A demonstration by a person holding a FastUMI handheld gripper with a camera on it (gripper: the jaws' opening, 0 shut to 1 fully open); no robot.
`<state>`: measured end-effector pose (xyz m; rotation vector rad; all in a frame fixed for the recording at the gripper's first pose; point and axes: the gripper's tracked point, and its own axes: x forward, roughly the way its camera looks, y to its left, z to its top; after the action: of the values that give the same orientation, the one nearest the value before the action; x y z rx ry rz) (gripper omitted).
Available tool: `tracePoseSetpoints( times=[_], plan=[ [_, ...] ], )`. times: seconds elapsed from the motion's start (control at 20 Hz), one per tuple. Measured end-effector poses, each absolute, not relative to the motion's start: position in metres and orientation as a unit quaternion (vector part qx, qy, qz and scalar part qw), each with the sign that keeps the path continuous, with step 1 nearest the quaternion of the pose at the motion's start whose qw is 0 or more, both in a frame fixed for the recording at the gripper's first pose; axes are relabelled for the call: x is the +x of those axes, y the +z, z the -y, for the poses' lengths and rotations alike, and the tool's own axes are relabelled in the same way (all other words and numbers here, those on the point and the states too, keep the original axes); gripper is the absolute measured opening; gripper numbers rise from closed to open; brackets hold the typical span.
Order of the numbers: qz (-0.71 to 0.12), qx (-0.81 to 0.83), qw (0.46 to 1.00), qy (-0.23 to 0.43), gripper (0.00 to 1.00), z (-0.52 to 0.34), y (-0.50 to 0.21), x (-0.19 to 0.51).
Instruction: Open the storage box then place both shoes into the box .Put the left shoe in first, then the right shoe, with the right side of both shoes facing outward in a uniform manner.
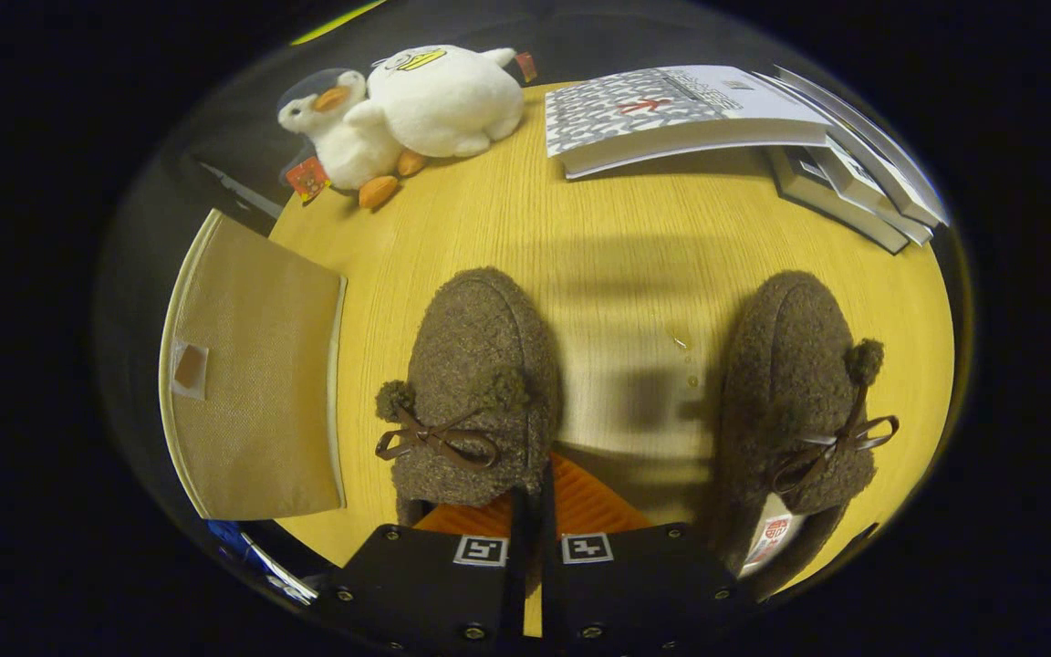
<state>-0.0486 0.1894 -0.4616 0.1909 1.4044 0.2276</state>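
Two brown fuzzy shoes with bows and pom-poms stand side by side on the wooden table (635, 246), toes pointing away from me. My gripper (533, 500) is at the heel end of the left-hand shoe (480, 392). Its fingers stand almost together, one inside the shoe's opening and one outside, pinching the shoe's inner side wall. The right-hand shoe (795, 401) rests untouched, off to the right of the fingers. The beige fabric storage box (252, 383) lies left of the shoes, showing a flat panel with a small tab (190, 368). Whether it is open I cannot tell.
Beyond the shoes, a plush penguin (343, 137) and a white plush toy (443, 96) sit at the table's far left. A patterned book (671, 114) and a stack of books (854, 182) lie at the far right. Bare wood separates the shoes.
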Motion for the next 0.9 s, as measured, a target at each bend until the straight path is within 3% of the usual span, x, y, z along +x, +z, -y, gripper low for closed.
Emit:
tracePoseSetpoints(
  times=[0.05, 0.4, 0.9],
  plan=[
    [-0.641, 0.084, 0.755, 0.113, 0.0, -0.19, -0.459, -0.049],
    [-0.624, 0.116, 0.76, 0.14, 0.0, -0.204, -0.41, -0.039],
    [-0.539, 0.144, 0.801, 0.216, 0.0, -0.28, -0.257, -0.001]
  ],
)
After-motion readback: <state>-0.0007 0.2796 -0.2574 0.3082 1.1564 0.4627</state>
